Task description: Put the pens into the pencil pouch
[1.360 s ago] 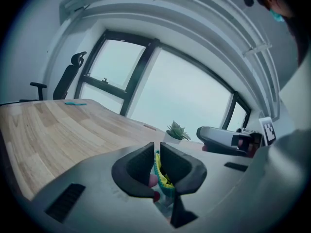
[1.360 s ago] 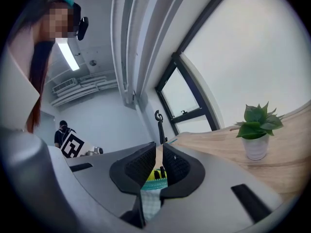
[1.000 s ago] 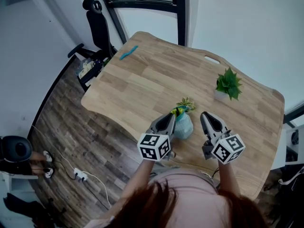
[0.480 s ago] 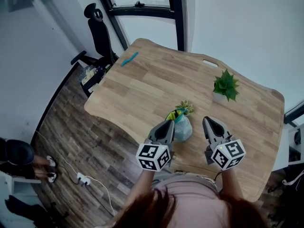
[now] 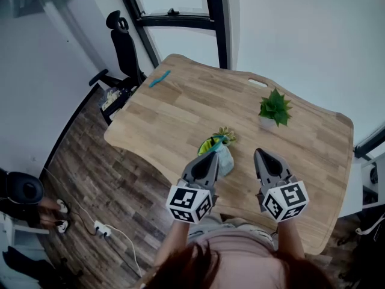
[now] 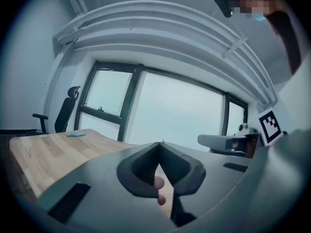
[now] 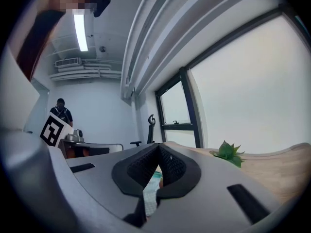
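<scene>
We count two grippers. The left gripper and the right gripper both have their jaws pressed fully together with nothing between them. One pencil pouch, pale teal, stands near the table's near edge, between the two grippers and closer to the left one. In the head view the left tip overlaps the pouch, and we cannot tell whether they touch. Pens with yellow and green tops stick out of its mouth, too bunched for us to count. One blue pen lies alone at the far left corner, well apart from the pouch.

One small potted plant sits beyond the right gripper. One black office chair stands off the far left corner. On the floor at the left lies a white power strip, and a person shows at the edge.

The only print we see is the black-and-white square markers on the left gripper's cube and the right gripper's cube.
</scene>
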`<state>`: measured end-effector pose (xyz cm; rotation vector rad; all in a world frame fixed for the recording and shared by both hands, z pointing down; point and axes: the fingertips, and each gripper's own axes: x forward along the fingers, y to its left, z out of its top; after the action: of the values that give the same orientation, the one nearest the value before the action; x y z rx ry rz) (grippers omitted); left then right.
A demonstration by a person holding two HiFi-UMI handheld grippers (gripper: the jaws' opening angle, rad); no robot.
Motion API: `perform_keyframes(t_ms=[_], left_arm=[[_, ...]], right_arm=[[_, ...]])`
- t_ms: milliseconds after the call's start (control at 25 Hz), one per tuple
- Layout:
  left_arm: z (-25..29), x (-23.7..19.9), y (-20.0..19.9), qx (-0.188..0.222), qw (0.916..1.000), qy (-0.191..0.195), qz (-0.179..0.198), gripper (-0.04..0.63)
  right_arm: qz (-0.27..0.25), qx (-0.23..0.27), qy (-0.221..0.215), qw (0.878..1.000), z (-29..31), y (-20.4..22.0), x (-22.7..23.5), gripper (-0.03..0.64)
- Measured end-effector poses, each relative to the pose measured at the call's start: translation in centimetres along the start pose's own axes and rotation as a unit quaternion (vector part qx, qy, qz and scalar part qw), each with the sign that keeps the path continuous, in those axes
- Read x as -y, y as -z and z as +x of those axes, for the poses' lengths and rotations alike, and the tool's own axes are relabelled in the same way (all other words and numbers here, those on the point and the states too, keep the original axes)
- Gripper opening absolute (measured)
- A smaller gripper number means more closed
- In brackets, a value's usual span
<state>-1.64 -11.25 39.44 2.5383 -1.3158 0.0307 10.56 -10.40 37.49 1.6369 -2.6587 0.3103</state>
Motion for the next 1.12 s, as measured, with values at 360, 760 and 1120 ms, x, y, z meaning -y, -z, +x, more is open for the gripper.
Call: perform_keyframes(t_ms=[360,760,1120], left_arm=[[-1.9,3.6,-0.2,-0.006,0.9981,-0.005,0.062,0.000],[-1.6,5.0,-2.2,0.015,0.9967,0.032,0.073,0.000],[-1.2,3.0,-3.9,0.008,0.9957,0.063,0.067,0.000]], right_arm=[[-0.029,0.026,0.028,0.999,-4.5,-1.4,0.5,0.000],[-0.037,0.038,0.085,0.995,-5.5,-2.7,1.5,0.000],[-0.020,0.034,0.106,0.994,-4.5,-3.1,0.1,0.000]])
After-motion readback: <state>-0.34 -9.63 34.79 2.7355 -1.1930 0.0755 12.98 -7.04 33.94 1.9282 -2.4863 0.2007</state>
